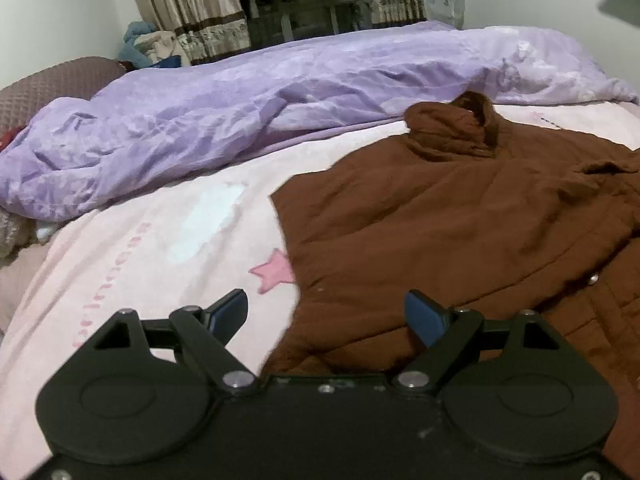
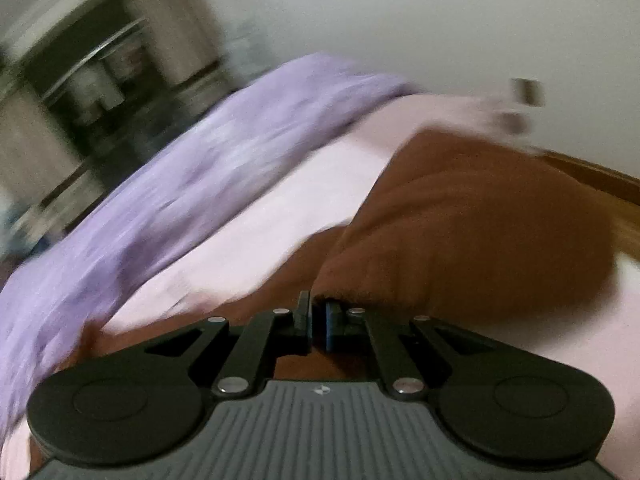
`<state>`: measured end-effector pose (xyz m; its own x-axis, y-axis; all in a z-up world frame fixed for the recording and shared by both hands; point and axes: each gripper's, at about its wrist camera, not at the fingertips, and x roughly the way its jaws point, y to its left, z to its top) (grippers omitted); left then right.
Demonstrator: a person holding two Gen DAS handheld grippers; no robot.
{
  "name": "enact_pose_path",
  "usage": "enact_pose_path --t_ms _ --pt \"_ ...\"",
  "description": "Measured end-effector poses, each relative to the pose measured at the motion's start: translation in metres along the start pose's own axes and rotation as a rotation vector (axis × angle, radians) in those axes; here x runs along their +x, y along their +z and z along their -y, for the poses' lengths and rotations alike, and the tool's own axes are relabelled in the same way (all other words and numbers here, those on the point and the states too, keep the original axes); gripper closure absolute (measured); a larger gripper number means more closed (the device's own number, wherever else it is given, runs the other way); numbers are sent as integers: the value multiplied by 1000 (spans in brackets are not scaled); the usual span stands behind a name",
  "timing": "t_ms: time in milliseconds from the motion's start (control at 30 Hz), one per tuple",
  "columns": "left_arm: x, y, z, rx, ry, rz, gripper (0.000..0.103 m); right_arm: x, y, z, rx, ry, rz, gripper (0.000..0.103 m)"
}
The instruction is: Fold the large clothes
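Observation:
A large brown jacket (image 1: pixel 460 232) lies spread on the pink bedsheet (image 1: pixel 152 248), its collar at the far end. My left gripper (image 1: pixel 326 314) is open and empty, hovering over the jacket's near left edge. In the blurred right wrist view, my right gripper (image 2: pixel 318 316) is shut on a fold of the brown jacket (image 2: pixel 472 224) and holds it lifted above the sheet (image 2: pixel 260 220).
A crumpled purple duvet (image 1: pixel 240 100) runs along the far side of the bed and also shows in the right wrist view (image 2: pixel 160 184). Curtains and a window (image 1: pixel 280 0) stand behind it. A pile of clothes (image 1: pixel 152 44) sits at the far left. A wooden floor (image 2: pixel 600 192) shows at the right.

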<state>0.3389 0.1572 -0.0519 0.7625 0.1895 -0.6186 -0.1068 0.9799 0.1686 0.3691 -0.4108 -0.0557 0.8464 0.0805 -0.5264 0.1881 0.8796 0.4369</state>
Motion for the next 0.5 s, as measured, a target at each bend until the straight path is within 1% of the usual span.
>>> enact_pose_path --t_ms 33,67,133,167,200,233,267,300,333,367,400,433,500 --pt "1 1 5 3 -16 3 16 8 -14 -15 -39 4 -48 97" --pt "4 4 8 9 -31 4 16 19 -25 -22 -61 -7 -94 97" --pt "6 9 20 27 -54 7 16 47 -49 -31 -126 -68 -175 96" --pt "8 13 29 37 -62 11 16 53 -55 -34 -166 -85 -162 92" --pt "8 14 34 43 -67 16 16 51 -57 -37 -208 -76 -133 83" --pt "8 15 38 48 -74 23 16 47 -55 -37 -220 -57 -133 80" --pt "12 18 42 50 -86 27 16 41 -52 -35 -205 -30 -129 69" --pt "12 20 45 51 -97 27 16 33 -50 -30 -167 8 -121 49" --pt "13 21 47 52 -104 27 16 25 -44 -22 -111 61 -112 37" --pt "13 22 50 53 -105 29 16 17 -41 -14 -63 101 -98 17" --pt "14 23 51 55 -105 30 16 8 -40 -4 -16 131 -74 11" --pt "13 23 52 56 -105 31 16 -2 -41 7 35 131 -38 11" --pt "13 24 52 51 -112 34 16 -20 -42 30 137 72 14 11"
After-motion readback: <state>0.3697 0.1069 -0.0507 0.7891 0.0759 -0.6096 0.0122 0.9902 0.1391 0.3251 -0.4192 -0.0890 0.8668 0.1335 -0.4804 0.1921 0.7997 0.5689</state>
